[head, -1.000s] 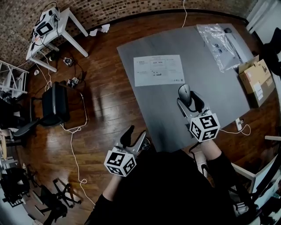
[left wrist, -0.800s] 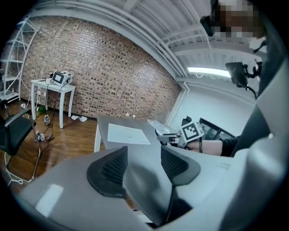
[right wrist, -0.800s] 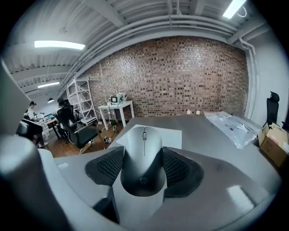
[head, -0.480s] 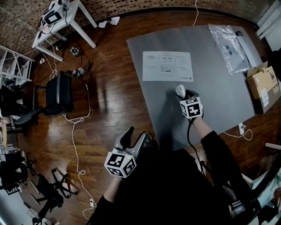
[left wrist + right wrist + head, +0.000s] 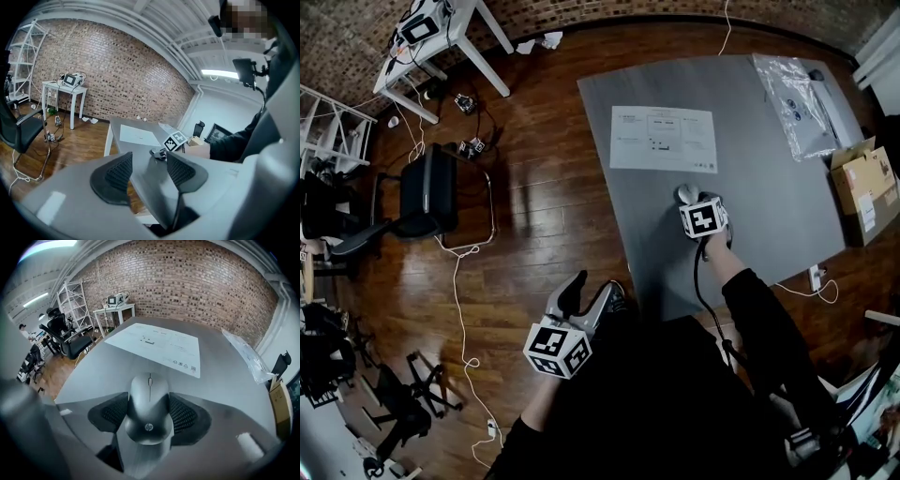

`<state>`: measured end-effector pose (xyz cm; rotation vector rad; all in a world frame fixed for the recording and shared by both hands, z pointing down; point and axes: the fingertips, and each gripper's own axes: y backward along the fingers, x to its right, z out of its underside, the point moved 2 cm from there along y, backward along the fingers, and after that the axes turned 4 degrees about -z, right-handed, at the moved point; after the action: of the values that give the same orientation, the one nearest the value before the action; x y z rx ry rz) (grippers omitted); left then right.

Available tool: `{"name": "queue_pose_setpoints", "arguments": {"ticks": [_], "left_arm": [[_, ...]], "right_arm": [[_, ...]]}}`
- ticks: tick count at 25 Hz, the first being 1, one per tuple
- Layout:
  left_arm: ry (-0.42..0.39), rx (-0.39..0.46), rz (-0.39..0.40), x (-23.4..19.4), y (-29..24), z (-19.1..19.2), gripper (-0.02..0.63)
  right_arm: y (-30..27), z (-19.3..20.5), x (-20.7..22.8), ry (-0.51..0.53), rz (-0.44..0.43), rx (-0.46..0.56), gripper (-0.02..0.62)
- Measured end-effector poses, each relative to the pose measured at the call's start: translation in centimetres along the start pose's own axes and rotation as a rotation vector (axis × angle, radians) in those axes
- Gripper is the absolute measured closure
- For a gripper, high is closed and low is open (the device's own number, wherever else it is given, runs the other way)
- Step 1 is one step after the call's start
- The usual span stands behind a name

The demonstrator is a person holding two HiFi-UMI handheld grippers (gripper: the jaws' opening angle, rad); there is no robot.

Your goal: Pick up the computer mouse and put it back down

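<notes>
While right claw [image 5: 149, 414] clamps mouse [image 5: 149, 399], plastic bag [image 5: 802, 80] holds parts [image 5: 794, 111].

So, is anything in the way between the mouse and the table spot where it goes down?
Nothing visible does. The right claw grips the computer mouse, with only bare table around it; the paper sheet lies farther ahead, apart.

One mouse [image 5: 149, 408], one sheet [image 5: 664, 139], one table [image 5: 759, 202]
</notes>
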<state>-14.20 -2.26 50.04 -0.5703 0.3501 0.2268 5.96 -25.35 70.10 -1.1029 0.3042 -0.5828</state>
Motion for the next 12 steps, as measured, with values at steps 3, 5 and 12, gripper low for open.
{"name": "queue_pose_setpoints", "arguments": {"ticks": [3, 5, 12], "left_arm": [[0.0, 0.002, 0.005, 0.0, 0.1, 0.0, 0.388], [-0.001, 0.005, 0.01, -0.1, 0.3, -0.2, 0.388], [-0.011, 0.017, 0.047, -0.4, 0.3, -0.4, 0.388]], "right_arm": [[0.2, -0.1, 0.2, 0.02, 0.033, -0.011, 0.313], [0.2, -0.4, 0.1, 0.021, 0.033, 0.009, 0.311], [2.5, -1.2, 0.9, -0.112, -0.002, 0.189, 0.285]]}}
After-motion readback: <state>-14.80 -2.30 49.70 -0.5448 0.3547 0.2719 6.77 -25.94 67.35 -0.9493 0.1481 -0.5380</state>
